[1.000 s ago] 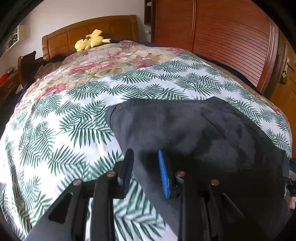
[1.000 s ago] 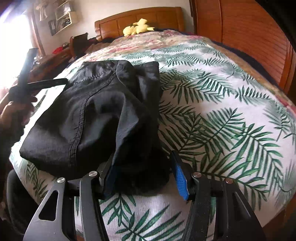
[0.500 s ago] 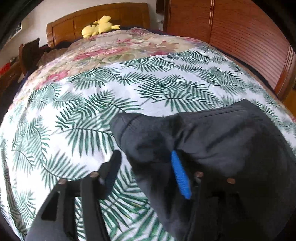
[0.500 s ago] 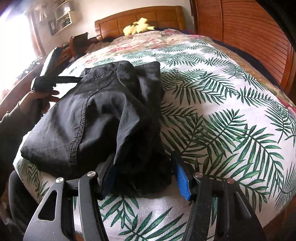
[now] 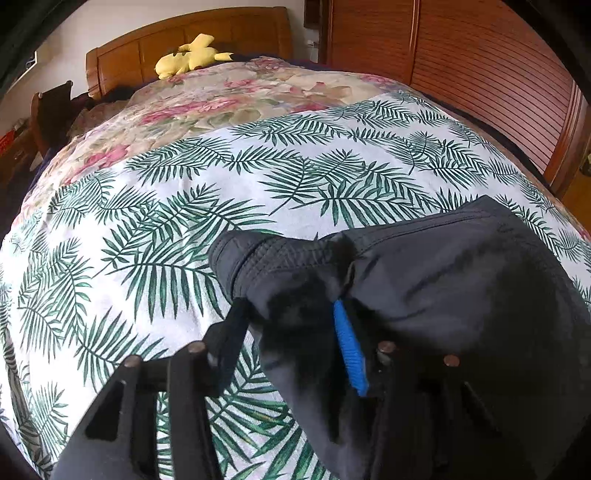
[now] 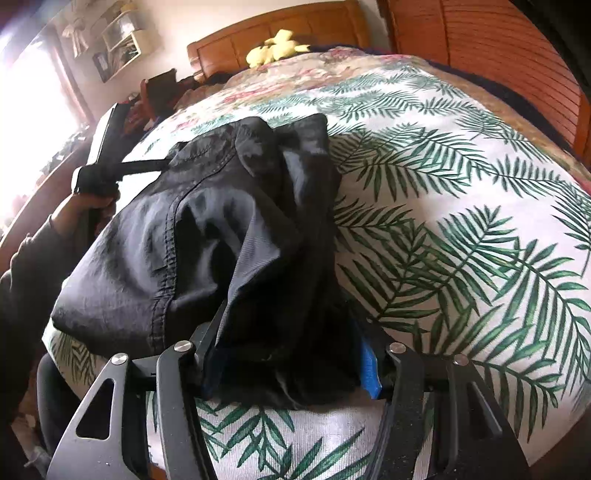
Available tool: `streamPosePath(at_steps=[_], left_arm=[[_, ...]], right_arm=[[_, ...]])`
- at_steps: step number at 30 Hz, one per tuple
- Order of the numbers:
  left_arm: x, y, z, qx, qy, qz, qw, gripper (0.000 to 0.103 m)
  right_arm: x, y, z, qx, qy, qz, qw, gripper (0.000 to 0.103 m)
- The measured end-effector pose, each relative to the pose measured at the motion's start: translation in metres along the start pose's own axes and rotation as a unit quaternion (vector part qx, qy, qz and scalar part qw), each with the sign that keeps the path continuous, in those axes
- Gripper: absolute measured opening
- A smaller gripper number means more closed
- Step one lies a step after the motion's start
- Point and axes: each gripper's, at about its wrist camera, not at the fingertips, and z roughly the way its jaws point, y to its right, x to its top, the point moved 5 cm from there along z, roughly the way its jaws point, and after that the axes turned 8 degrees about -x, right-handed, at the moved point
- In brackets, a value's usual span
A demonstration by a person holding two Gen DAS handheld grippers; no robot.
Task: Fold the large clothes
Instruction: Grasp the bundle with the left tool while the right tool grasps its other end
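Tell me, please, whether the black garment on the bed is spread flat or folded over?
Folded over: the black garment lies bunched in layers on the leaf-print bedspread, its stitched seam doubled on top.

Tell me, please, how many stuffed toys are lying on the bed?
1. A single yellow stuffed toy lies at the far end of the bed, against the wooden headboard. Others could be hidden beyond the bedding.

A wooden-framed bed [image 5: 184, 33] fills both frames, covered by a white palm-leaf sheet [image 5: 155, 221]; a crumpled black garment [image 6: 207, 229] lies lower centre, a yellow plush toy [image 5: 188, 55] at top.
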Motion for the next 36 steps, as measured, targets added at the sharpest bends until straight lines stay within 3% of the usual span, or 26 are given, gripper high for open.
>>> streamPosePath(at_steps=[3, 4, 9, 15, 23, 31, 36], left_arm=[[0.0, 0.006, -0.001, 0.001, 0.002, 0.01, 1.0, 0.022], [0.002, 0.01, -0.003, 0.009, 0.005, 0.016, 0.9998, 0.016], [0.013, 0.024, -0.025, 0.036, 0.034, 0.028, 0.9984, 0.011], [0.041, 0.062, -0.064, 0.048, 0.081, 0.051, 0.9942, 0.01], [0.086, 0.176, -0.079, 0.019, 0.129, 0.091, 0.9873, 0.009], [0.139, 0.324, -0.063, -0.051, 0.163, 0.12, 0.9779, 0.009], [0.164, 0.408, -0.055, -0.08, 0.17, 0.147, 0.9711, 0.008]], right_arm=[[0.002, -0.01, -0.004, 0.0, 0.008, -0.029, 1.0, 0.017], [0.004, -0.009, -0.007, 0.002, 0.017, -0.029, 0.999, 0.016], [0.013, 0.0, -0.022, 0.034, 0.051, 0.001, 0.998, 0.01], [0.033, 0.006, -0.046, 0.04, 0.091, -0.005, 0.995, 0.008], [0.06, 0.057, -0.085, 0.006, 0.145, 0.006, 0.989, 0.008], [0.073, 0.182, -0.177, -0.102, 0.215, 0.038, 0.971, 0.005], [0.061, 0.237, -0.204, -0.157, 0.212, 0.043, 0.964, 0.005]])
